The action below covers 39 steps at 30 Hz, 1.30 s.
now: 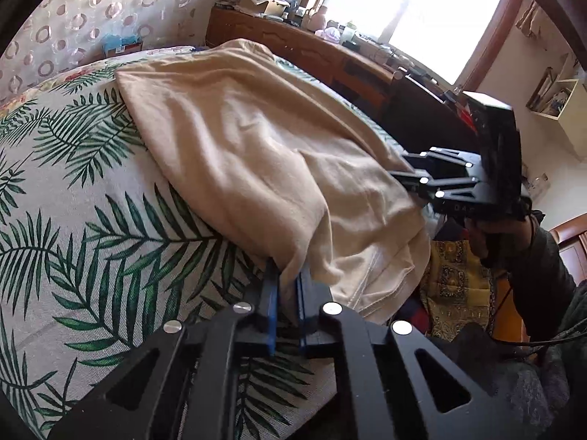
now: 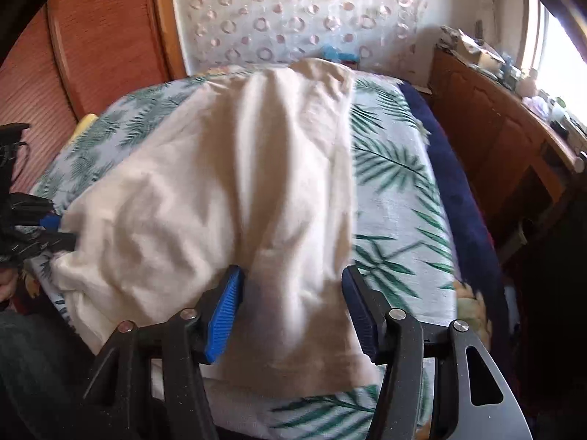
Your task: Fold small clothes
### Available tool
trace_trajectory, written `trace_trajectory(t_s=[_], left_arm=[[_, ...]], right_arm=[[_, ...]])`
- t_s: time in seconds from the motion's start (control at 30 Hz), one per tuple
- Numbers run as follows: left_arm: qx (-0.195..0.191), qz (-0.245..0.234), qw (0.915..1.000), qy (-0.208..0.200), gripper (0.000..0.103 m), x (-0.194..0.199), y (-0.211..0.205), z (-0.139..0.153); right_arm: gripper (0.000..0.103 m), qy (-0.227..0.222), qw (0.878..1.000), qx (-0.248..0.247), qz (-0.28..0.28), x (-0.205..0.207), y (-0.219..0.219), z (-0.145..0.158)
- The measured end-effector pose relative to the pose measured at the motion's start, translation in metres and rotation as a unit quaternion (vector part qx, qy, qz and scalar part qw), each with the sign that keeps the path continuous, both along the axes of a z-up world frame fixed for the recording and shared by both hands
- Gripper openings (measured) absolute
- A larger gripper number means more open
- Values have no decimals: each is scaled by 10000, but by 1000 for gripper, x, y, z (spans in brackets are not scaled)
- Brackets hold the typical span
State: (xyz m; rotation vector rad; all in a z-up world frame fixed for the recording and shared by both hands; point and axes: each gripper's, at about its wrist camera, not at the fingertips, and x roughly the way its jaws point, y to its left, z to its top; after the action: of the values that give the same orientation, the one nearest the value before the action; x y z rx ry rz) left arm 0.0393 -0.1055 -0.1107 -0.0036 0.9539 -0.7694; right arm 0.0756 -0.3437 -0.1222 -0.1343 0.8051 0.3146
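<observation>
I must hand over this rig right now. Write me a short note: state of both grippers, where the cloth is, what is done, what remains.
Left gripper: shut on a near corner of the cream garment.
Right gripper: open, its blue pads on both sides of the garment's near edge, not pressing.
Garment: spread and wrinkled on the palm-leaf bedsheet.
Done: left corner gripped.
Left: close the right gripper, then make the fold; none is visible so far.

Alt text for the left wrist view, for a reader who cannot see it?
The left gripper is shut on the near edge of a cream garment spread on a palm-leaf bedspread. At right, the right gripper, in a sleeved hand, reaches the garment's far side. A cluttered wooden dresser stands under a bright window.
</observation>
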Motion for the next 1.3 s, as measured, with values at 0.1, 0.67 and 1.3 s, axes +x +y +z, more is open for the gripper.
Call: trace_trajectory(t_s=[0.1, 0.67, 1.3], left_arm=[[-296, 56, 9994, -147, 7, 2, 5, 16], [-739, 724, 9900, -963, 6, 104, 31, 90], [-37, 1090, 9904, -851, 68, 193, 52, 53]], right_arm=[[22, 117, 9993, 237, 277, 1, 3, 1], [11, -1016, 9926, 607, 282, 64, -12, 97], [42, -1008, 9947, 156, -101, 177, 25, 93]])
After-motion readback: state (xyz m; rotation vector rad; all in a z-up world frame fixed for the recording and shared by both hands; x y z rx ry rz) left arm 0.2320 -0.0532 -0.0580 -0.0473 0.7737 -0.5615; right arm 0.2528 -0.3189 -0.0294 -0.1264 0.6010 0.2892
